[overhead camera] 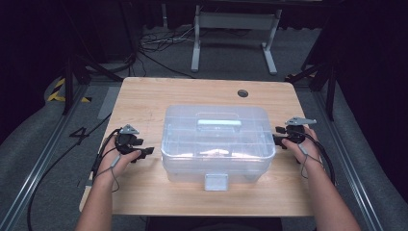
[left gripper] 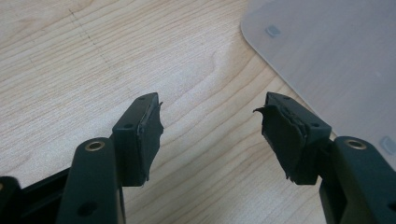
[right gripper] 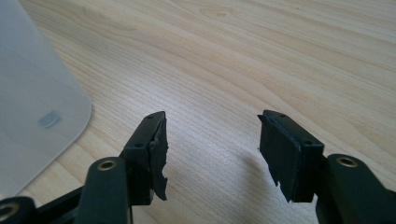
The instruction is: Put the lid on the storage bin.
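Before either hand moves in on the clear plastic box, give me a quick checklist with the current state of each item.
1. Left tongs open, nothing between them: ok.
2. Right tongs open, nothing between them: ok.
3. Clear plastic box flat on the wooden table, lid on: ok.
4. Front latch fastened: cannot tell.
5. One set of tongs on each side of the box: ok.
6. Tongs touching the box: not ok; in the gripper views bare table lies between the pads and the box.

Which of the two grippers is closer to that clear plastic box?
The right gripper: its jaws sit right at the clear plastic box's right end. The left gripper is beside the left end, with a small strip of table between.
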